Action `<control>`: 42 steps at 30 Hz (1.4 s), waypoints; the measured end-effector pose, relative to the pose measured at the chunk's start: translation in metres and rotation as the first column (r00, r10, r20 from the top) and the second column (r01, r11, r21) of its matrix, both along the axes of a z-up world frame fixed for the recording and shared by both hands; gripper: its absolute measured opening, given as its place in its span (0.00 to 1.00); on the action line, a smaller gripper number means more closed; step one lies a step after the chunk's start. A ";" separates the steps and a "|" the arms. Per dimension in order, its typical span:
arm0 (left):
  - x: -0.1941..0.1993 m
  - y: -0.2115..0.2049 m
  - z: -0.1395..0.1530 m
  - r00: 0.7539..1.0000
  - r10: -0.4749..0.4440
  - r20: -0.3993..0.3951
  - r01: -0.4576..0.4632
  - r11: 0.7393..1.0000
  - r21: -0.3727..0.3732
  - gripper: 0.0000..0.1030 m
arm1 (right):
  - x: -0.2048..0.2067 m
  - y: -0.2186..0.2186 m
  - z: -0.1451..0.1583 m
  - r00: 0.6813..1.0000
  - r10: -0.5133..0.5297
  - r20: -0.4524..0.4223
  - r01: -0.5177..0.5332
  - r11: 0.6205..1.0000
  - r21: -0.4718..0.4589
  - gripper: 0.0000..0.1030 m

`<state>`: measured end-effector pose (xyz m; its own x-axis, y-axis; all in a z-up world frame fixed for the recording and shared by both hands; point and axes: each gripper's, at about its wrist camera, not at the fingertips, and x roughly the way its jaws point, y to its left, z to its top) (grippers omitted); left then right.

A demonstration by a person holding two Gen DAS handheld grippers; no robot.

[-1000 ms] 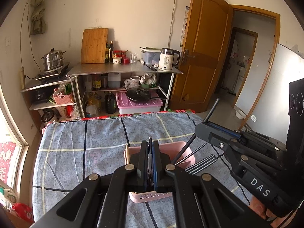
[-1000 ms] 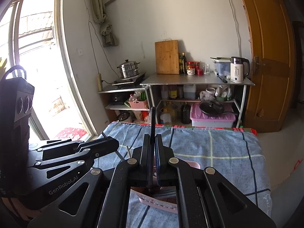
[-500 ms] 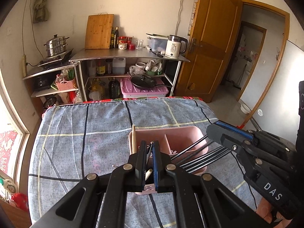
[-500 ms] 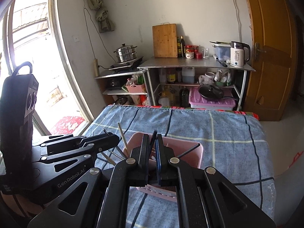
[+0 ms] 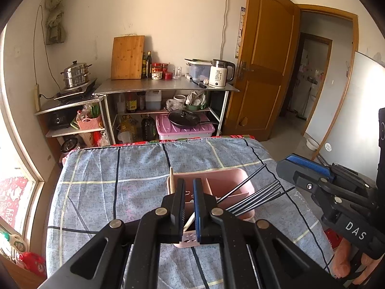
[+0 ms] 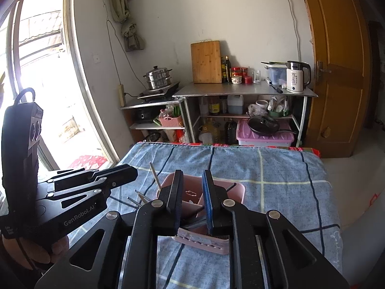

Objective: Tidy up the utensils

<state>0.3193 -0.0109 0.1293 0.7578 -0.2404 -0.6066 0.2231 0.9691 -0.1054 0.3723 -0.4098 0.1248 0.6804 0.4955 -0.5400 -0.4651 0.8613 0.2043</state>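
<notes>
A pink utensil holder (image 5: 231, 183) with compartments stands on the blue checked tablecloth, also in the right wrist view (image 6: 237, 190). Several black chopsticks (image 5: 259, 192) lean out of its right side. A light wooden chopstick (image 5: 171, 180) stands at its left edge, also in the right wrist view (image 6: 155, 177). My left gripper (image 5: 189, 183) hovers just above the holder's near side, jaws slightly apart and empty. My right gripper (image 6: 191, 175) hovers over the holder, open and empty. Each gripper shows in the other's view (image 5: 303, 168) (image 6: 125, 172).
The table (image 5: 96, 192) carries the blue checked cloth; its far edge faces a metal shelf (image 5: 166, 89) with kettle, cutting board and pots. A window is at the left, a wooden door (image 5: 262, 72) at the right.
Both grippers opened and let go of chopsticks, which now rest in the pink holder. Both grippers pulled back and up, so the holder shows more fully.
</notes>
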 end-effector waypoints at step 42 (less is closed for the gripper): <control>-0.223 -0.007 -0.158 0.993 0.074 0.090 -0.075 0.997 0.016 0.12 | -0.204 -0.072 -0.141 0.980 -0.181 0.079 0.184 0.982 -0.031 0.36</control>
<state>0.0961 -0.0179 -0.0292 0.8244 -0.1702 -0.5398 0.1578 0.9850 -0.0695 0.1681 -0.4815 -0.0164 0.7969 0.3394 -0.4997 -0.3121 0.9396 0.1406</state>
